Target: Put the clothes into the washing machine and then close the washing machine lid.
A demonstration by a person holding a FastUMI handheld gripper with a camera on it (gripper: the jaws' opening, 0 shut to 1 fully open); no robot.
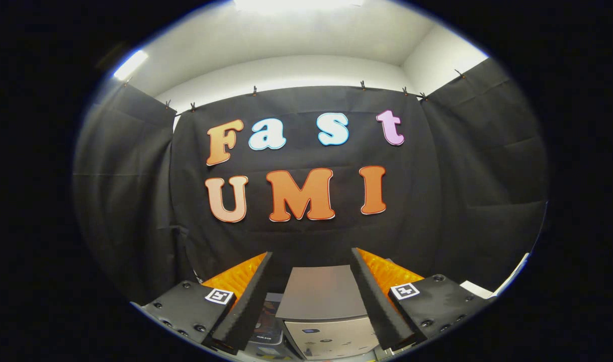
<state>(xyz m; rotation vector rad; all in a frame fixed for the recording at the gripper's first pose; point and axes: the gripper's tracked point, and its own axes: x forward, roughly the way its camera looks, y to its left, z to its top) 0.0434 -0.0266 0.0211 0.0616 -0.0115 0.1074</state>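
- My gripper (311,261) is held level and high, its two fingers spread wide apart with nothing between them but open air; they pinch nothing and touch nothing.
- The washing machine (322,314) stands just ahead of the fingers and below them, framed in the gap between the two; the booth's black cloth wall (306,236) hangs close behind it.
- How far along: I judge the task to be at its very start, or else at its end, and I cannot tell which; the lid (320,292) lies flat and looks closed from here, and I hold no clothes; whether any are already inside the drum is hidden under that lid.
- If the clothes are yet to go in, all of it is left: find the garments, raise the lid, drop them in, shut it.
- Which way it points: the machine is upright, its long axis running vertically; its pale front panel (331,339), with small marks too blurred to make out, faces me; the lid's flat top faces upward and runs back toward the cloth wall, so I judge the hinge to be at the far edge.
- Dark items (266,322) sit low beside the machine under my left finger; too dim to name.
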